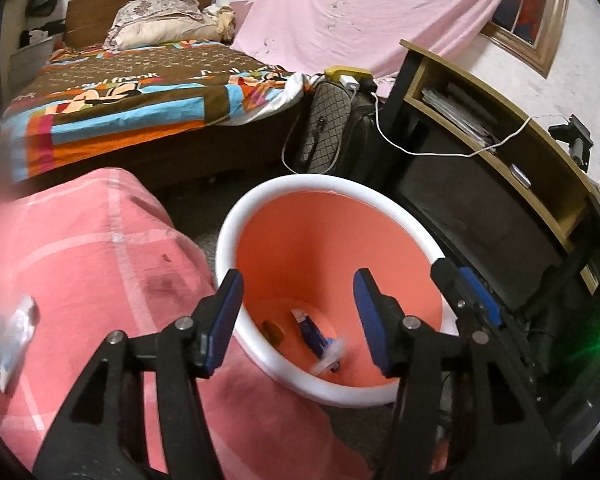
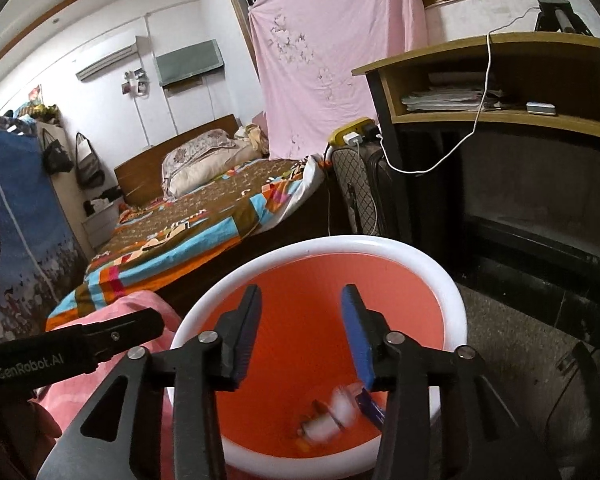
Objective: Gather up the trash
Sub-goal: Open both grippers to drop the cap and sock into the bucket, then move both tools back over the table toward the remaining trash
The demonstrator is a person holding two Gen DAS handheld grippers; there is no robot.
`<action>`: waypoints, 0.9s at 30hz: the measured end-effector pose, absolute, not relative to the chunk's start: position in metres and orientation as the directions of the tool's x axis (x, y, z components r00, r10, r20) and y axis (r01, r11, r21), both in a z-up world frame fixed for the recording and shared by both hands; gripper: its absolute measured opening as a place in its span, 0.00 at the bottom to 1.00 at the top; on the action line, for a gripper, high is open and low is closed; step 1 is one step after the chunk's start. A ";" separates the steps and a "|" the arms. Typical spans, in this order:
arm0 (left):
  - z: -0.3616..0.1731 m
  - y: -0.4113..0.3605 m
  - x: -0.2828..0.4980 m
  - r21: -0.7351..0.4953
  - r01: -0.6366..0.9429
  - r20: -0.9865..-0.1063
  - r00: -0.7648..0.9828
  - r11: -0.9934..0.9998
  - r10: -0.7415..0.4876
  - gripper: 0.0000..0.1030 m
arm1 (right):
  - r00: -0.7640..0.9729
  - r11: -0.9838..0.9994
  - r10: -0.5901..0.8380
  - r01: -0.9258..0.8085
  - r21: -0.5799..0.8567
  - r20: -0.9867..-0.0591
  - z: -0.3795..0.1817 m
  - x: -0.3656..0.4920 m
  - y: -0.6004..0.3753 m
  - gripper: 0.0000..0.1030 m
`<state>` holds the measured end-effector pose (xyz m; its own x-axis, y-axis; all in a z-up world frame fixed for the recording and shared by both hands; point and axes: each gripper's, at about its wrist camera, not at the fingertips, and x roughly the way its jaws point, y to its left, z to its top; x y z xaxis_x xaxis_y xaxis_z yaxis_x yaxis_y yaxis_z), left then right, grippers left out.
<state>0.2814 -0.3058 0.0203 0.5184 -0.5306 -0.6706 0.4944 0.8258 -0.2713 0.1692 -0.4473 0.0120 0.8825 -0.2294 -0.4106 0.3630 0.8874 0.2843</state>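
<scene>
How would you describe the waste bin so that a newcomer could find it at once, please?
Start at the bed with the bright patchwork cover. On the floor at its foot, between the pink checked cloth and the dark desk, stands the waste bin: round, orange inside, with a thick white rim.

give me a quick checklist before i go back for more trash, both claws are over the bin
1. Left claw empty: ok, jaws apart with nothing between the pads.
2. Right claw empty: ok, jaws apart with nothing between them.
3. Dropped pieces inside the bin: ok, blue wrapper and blurred white scrap lie low inside it.
4. Bin upright: ok, its white rim faces up.
5. More trash left: not ok, white wrappers lie on the pink cloth.
6. Trash elsewhere on the floor: cannot tell, mostly out of view.
</scene>
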 end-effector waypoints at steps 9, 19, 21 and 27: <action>0.041 -0.269 0.269 -0.245 0.437 -0.618 0.617 0.866 -0.487 0.59 | 0.926 0.904 -0.232 0.319 0.286 -0.299 0.025 0.156 -0.435 0.78; 0.066 -0.184 0.221 -0.210 0.250 -0.406 0.857 0.945 -0.317 0.84 | 0.978 0.960 -0.199 0.208 0.186 -0.065 0.057 0.128 -0.396 1.00; 0.070 -0.167 0.211 -0.216 0.217 -0.369 0.885 0.952 -0.285 0.84 | 0.982 0.968 -0.185 0.188 0.168 -0.033 0.064 0.124 -0.386 1.00; 0.080 -0.121 0.177 -0.201 0.136 -0.262 0.947 0.970 -0.187 0.84 | 0.994 0.988 -0.110 0.107 0.109 0.025 0.091 0.112 -0.347 1.00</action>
